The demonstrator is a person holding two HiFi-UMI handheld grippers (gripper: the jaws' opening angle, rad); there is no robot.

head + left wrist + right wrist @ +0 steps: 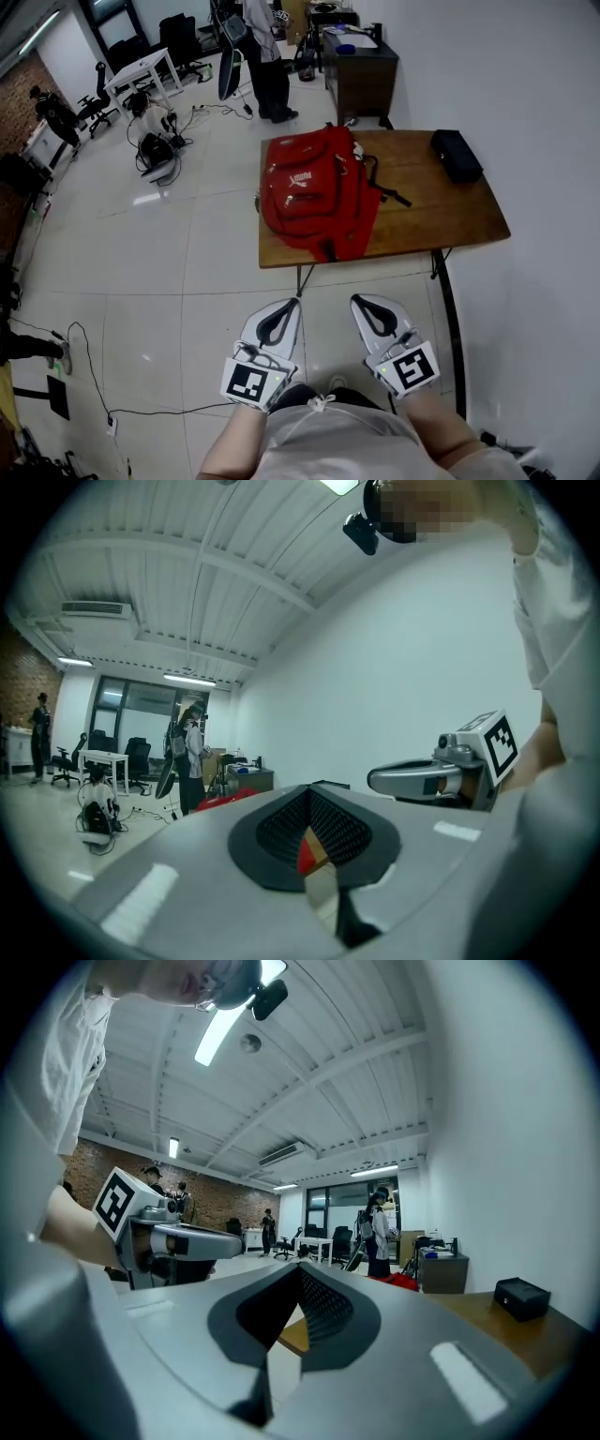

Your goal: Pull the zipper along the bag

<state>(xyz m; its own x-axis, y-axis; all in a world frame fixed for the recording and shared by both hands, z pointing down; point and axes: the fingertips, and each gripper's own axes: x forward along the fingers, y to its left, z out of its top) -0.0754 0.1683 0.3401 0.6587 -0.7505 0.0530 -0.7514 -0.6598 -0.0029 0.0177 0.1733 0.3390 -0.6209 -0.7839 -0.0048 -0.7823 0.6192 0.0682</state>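
Pre-approach: left hand-held gripper (289, 307) & right hand-held gripper (364, 304) both pinched closed, empty, well short of red bag (319, 192) on tabletop (450, 211). Next, prob.: reach in, find zipper pull (too small to spot from here).

Bag (319, 192), 12 o'clock: red woven cloth, faint sheen. Table (441, 211): smooth brown wood, matt. Case (457, 155), 1 o'clock: matt black. Floor (187, 272): glossy pale tiles. Left gripper (279, 317) and right gripper (373, 314): matt grey plastic shells with black ribbed pads (347, 832).
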